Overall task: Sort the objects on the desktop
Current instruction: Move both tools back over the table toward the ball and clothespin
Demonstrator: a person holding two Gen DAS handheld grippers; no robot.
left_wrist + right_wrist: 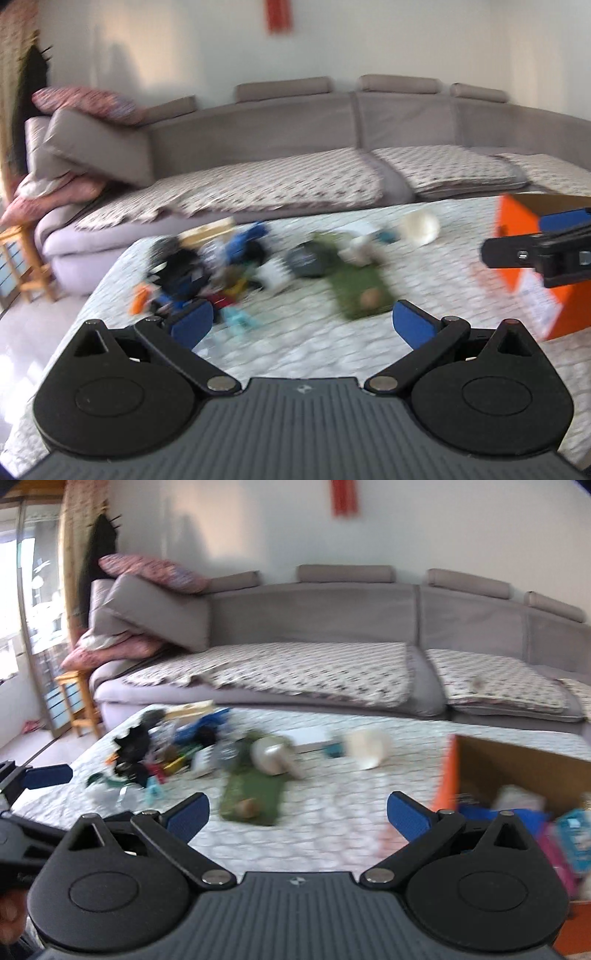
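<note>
A blurred pile of small desktop objects (pixel 207 269) lies on a table with a white quilted cover (pixel 303 347); it also shows in the right wrist view (pixel 166 753). A green pouch (pixel 360 291) (pixel 253 797) lies nearer the middle, a white cup (pixel 421 227) (pixel 367 751) further back. An orange cardboard box (pixel 532 266) stands at the right; in the right wrist view (pixel 517 775) it holds several items. My left gripper (pixel 303 325) is open and empty above the table. My right gripper (pixel 297 812) is open and empty beside the box.
A grey sofa (pixel 295 147) with patterned seat covers runs behind the table. Cushions (pixel 92 140) are stacked at its left end. A wooden stool (pixel 26 258) stands on the floor at the left. Both views are motion-blurred.
</note>
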